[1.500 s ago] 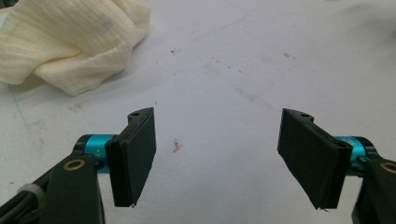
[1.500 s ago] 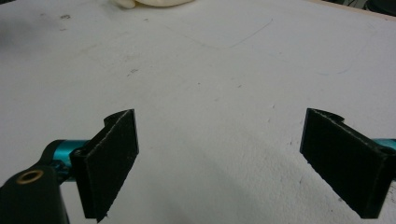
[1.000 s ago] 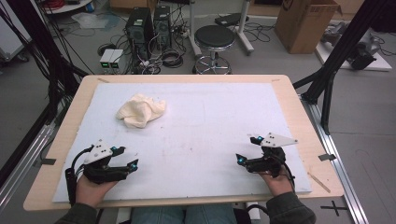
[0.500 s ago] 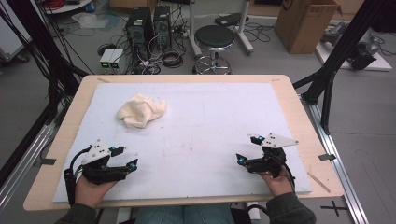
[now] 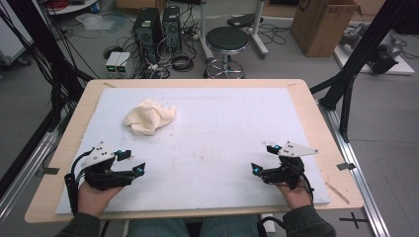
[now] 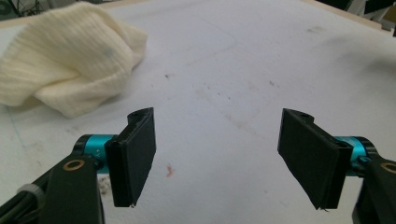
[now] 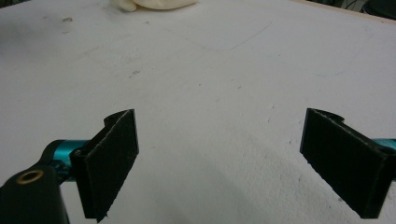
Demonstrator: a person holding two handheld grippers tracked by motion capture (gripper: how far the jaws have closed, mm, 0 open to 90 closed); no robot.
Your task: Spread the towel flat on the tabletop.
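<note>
- Right now my left gripper (image 5: 131, 162) sits low at the near left of the white foam-covered table (image 5: 232, 133), jaws spread wide with nothing between them.
- Ahead of it and slightly to its left lies the crumpled cream ribbed knit cloth (image 6: 70, 60) (bunched, long axis running roughly across the table), clear of the pads.
- My right gripper (image 5: 263, 158) is likewise agape and empty, well apart from the cloth, so I judge the left the nearer one.

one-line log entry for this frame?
left gripper: open, empty | right gripper: open, empty | crumpled cream knit cloth: untouched on white table mat
</note>
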